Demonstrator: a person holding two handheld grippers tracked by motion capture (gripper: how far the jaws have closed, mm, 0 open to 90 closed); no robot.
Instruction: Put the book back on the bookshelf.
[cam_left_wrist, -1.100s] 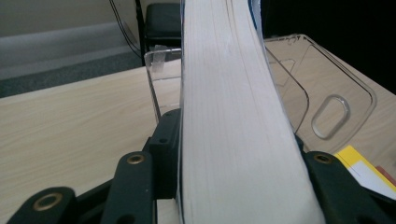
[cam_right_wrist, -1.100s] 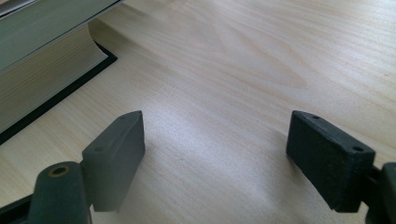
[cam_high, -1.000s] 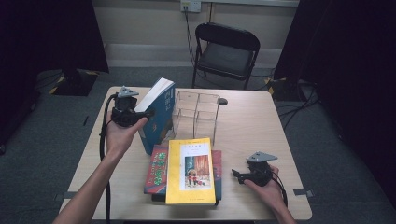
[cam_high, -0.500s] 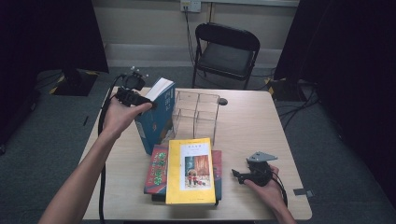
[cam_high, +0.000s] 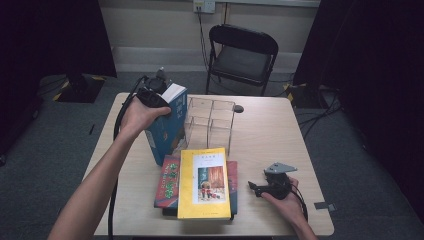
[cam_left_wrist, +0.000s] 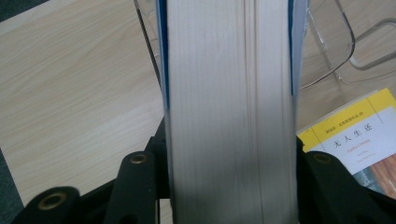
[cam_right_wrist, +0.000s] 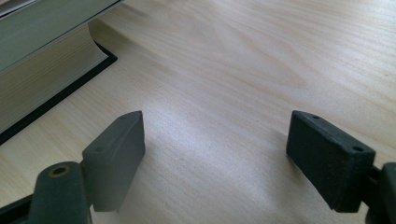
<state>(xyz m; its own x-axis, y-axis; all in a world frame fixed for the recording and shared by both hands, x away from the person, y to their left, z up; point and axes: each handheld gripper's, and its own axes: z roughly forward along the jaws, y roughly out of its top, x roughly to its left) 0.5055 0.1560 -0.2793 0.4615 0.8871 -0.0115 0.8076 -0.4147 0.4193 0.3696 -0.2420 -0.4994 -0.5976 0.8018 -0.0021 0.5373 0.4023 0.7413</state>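
1. Two jaws of my left gripper (cam_high: 161, 95) squeeze the blue book (cam_high: 167, 125) by its page edge (they have just closed a little more on it).
2. Its long side stands up, tipped, bottom on the table (cam_high: 260, 130), just left of the clear rack (cam_high: 210, 120).
3. My left hand is nearer the rack.
4. My right gripper (cam_high: 257, 189) rests on the table with its jaws wide apart and nothing in them, right of the stacked books (cam_high: 205, 182).

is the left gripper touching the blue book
Touching. In the left gripper view the blue book fills the gap between the left gripper jaws, both pressed against its covers.
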